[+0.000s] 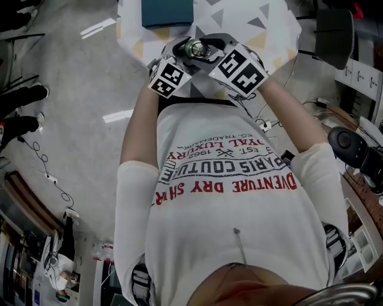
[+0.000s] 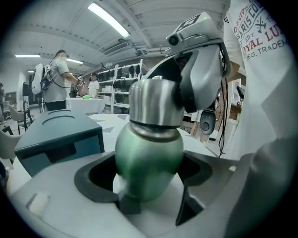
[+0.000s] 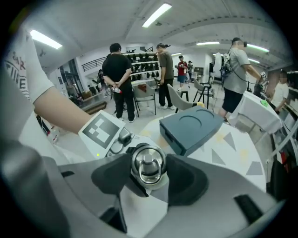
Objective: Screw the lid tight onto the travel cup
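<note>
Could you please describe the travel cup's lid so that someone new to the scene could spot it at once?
At the near edge of the triangle-patterned table, the two grippers meet. The right gripper clamps the lid: a brushed-steel cap with a ring on top, silver where the travel cup below it, held in the left gripper, is green.

Travel cup (image 2: pixel 149 158), teal box (image 1: pixel 167 13): partly unseen

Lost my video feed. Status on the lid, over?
Left gripper shut on green cup body. Right gripper shut on steel lid, seated atop it. Tightness unclear. Nothing blocking.
</note>
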### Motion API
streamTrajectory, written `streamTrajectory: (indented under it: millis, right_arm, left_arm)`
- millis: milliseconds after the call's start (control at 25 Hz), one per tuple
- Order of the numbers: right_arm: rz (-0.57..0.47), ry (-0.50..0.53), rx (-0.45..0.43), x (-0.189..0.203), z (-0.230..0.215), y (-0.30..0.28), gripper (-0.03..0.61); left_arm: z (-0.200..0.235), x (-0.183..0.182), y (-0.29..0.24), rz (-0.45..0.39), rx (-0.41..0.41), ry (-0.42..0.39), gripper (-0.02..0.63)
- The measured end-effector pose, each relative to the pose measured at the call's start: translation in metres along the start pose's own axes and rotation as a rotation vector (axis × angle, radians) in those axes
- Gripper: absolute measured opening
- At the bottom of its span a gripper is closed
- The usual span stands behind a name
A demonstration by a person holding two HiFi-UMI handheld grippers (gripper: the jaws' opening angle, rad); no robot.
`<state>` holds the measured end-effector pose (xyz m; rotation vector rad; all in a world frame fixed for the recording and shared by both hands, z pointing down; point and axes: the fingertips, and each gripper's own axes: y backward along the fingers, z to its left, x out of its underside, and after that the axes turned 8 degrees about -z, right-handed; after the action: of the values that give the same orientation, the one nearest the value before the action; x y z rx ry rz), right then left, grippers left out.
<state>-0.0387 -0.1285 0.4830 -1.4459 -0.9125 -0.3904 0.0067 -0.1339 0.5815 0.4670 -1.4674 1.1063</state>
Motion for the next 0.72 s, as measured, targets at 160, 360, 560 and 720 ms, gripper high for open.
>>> streamTrajectory:
  millis: [160,360,560,720]
  right_arm:
    - [-0.02,0.032,-0.017,0.001,0.002,0.002,0.235]
    - [0.07,0.195,-0.162,0.007,0.011,0.013,0.272]
    - [0.196,0.438,-0.293,0.017,0.005,0.016,0.272]
    - [0.234,0.57,-0.373,0.012,0.003,0.014,0.272]
  left_arm:
    - [-0.001,0.001,0.0,0.005,-0.003,0.002,0.388]
    - [-0.001,-0.001,0.001,0.01,0.0,-0.006,0.388]
    - [0.0,0.003,0.001,0.02,0.002,0.011,0.388]
    - [0.001,0.001,0.001,0.017,0.001,0.001,0.388]
